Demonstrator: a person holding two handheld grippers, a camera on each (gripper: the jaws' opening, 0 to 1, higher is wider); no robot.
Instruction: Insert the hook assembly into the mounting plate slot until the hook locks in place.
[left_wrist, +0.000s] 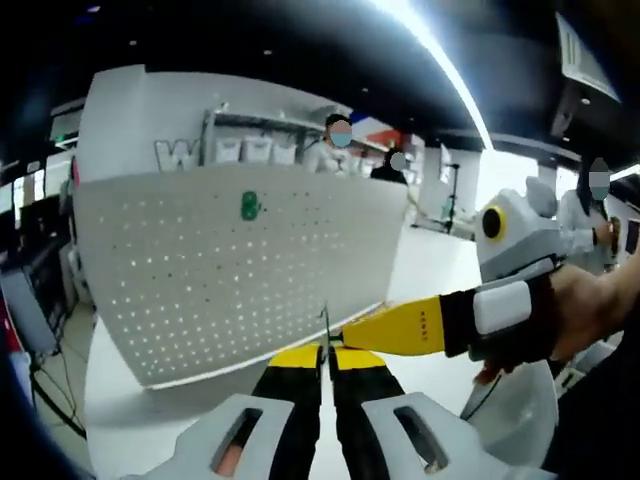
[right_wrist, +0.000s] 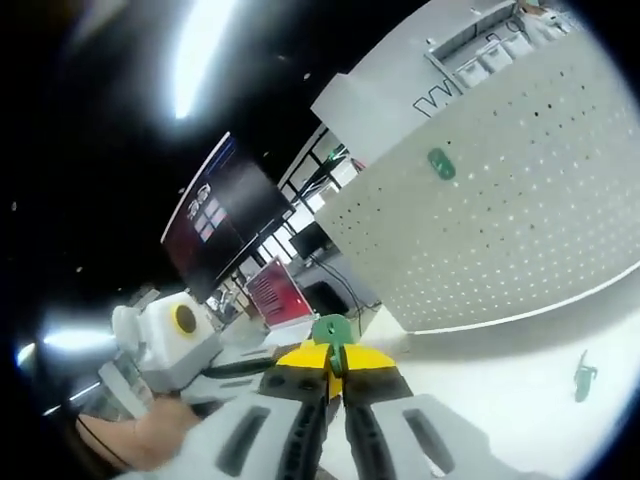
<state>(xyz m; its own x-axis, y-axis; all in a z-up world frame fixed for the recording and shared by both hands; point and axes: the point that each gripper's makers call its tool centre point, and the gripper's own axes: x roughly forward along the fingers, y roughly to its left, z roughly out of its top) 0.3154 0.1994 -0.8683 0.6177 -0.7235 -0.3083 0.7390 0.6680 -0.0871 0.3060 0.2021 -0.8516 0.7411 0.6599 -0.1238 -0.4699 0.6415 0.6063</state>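
The white pegboard mounting plate (left_wrist: 240, 270) stands upright on the table, with a green hook piece (left_wrist: 250, 205) fixed near its top middle; the right gripper view shows the plate (right_wrist: 500, 220) and that piece (right_wrist: 440, 163) too. My left gripper (left_wrist: 325, 355) is shut on a thin dark part (left_wrist: 325, 328) that sticks up between its yellow tips. My right gripper (right_wrist: 332, 362) is shut on a green hook part (right_wrist: 331, 331). In the left gripper view the right gripper (left_wrist: 345, 335) reaches in from the right, and its tip meets the thin part.
A second green hook (right_wrist: 583, 377) lies loose on the white table (right_wrist: 500, 390) in front of the plate. A hand (left_wrist: 585, 310) holds the right gripper. People stand behind the plate near shelves (left_wrist: 250, 140). A red sign (right_wrist: 278, 290) stands to the left.
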